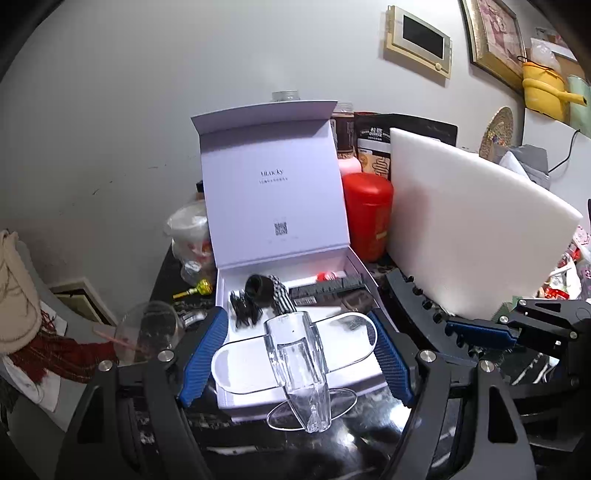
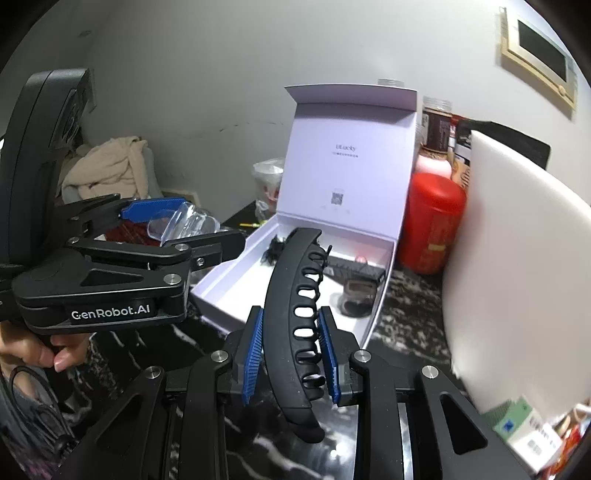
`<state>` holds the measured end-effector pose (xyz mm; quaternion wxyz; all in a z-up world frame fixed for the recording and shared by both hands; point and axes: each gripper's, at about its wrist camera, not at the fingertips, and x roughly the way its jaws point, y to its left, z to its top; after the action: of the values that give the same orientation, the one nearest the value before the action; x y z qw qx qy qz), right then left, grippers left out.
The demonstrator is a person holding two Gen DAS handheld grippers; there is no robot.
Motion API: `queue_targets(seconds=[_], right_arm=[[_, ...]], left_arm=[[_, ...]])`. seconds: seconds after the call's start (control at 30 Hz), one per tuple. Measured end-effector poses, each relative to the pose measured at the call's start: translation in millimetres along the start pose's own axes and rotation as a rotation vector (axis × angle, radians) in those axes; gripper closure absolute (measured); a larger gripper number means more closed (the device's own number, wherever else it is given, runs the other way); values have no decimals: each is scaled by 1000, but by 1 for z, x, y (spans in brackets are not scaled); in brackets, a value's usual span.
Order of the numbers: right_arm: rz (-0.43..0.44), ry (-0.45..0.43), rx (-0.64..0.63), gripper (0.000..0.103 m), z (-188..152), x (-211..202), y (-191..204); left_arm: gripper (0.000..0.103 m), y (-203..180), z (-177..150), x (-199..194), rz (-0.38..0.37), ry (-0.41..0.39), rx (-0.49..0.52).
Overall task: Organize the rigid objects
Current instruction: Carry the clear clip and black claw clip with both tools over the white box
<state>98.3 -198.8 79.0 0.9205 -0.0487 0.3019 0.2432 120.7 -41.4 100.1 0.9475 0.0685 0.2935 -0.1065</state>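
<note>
Here both grippers hold hair clips before the open white cardboard box (image 1: 295, 397), probably to store them inside: the left gripper (image 1: 295, 363) is closed on a clear plastic clip (image 1: 300, 363), and the right gripper (image 2: 290, 354) clamps a long black plastic clip (image 2: 291, 325).

— What sort of place is this?
— A lived-in home: framed picture (image 1: 493, 35) on the far wall, yellow enamel pot (image 1: 545, 90) at right, food jars (image 1: 345, 127) behind.
— And left?
— Cream knitted clothing (image 2: 107, 166) heaped.

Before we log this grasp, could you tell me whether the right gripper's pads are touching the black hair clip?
Touching. In the right wrist view, both blue pads of the right gripper press against the sides of the black hair clip, with no gap visible.
</note>
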Motion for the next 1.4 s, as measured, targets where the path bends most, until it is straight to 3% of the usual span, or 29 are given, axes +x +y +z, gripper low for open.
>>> queue_targets(seconds=[1.1, 1.4], right_arm=[[-24, -28, 3, 74, 73, 88, -55], [-25, -32, 25, 74, 86, 111, -64]], left_arm=[[26, 45, 66, 112, 81, 8, -77], [26, 49, 69, 132, 88, 32, -64]])
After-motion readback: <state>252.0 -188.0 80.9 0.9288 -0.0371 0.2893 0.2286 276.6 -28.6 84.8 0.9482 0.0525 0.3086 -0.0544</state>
